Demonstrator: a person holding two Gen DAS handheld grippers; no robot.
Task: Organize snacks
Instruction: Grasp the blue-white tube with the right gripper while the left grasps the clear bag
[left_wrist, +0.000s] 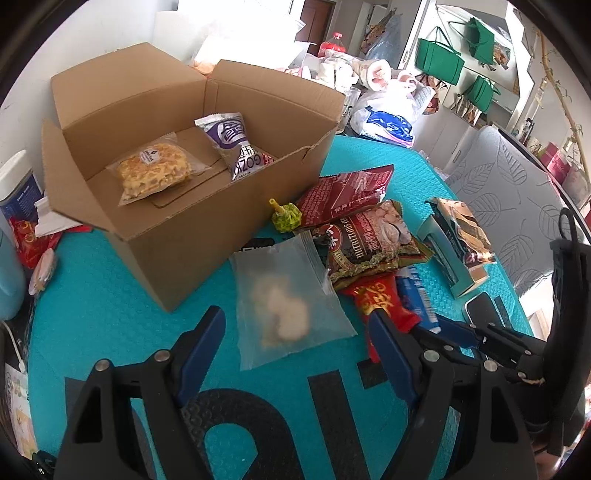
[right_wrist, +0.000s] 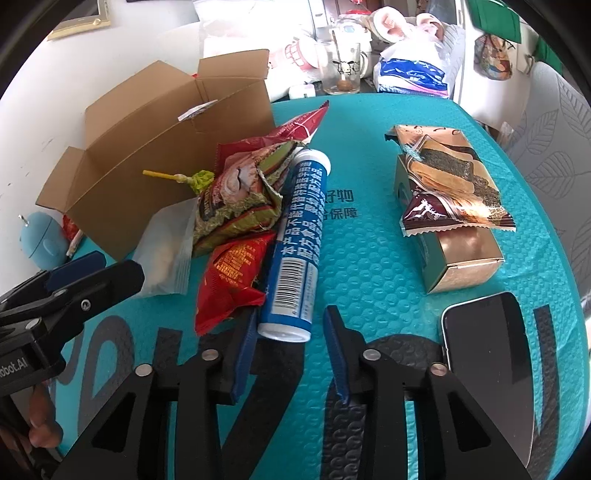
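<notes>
A cardboard box (left_wrist: 184, 229) stands open on the teal mat, holding a pastry packet (left_wrist: 155, 173) and a purple-and-white packet (left_wrist: 236, 147). My left gripper (left_wrist: 295, 328) is open, its fingers on either side of a translucent snack bag (left_wrist: 288, 306) lying flat in front of the box. My right gripper (right_wrist: 291, 325) straddles the near end of a blue tube (right_wrist: 299, 240). Its left pad is against the tube and a thin gap shows at the right pad. Beside the tube lie a red packet (right_wrist: 229, 280), a green cereal bag (right_wrist: 240, 199) and a green lollipop (right_wrist: 199, 179).
A brown snack packet (right_wrist: 450, 184) rests on a gold carton (right_wrist: 461, 266) at the right. A phone (right_wrist: 487, 343) lies close to my right fingers. A glass mug (right_wrist: 341, 70) and bags crowd the table's far edge. A blue tin (left_wrist: 18, 192) stands left of the box.
</notes>
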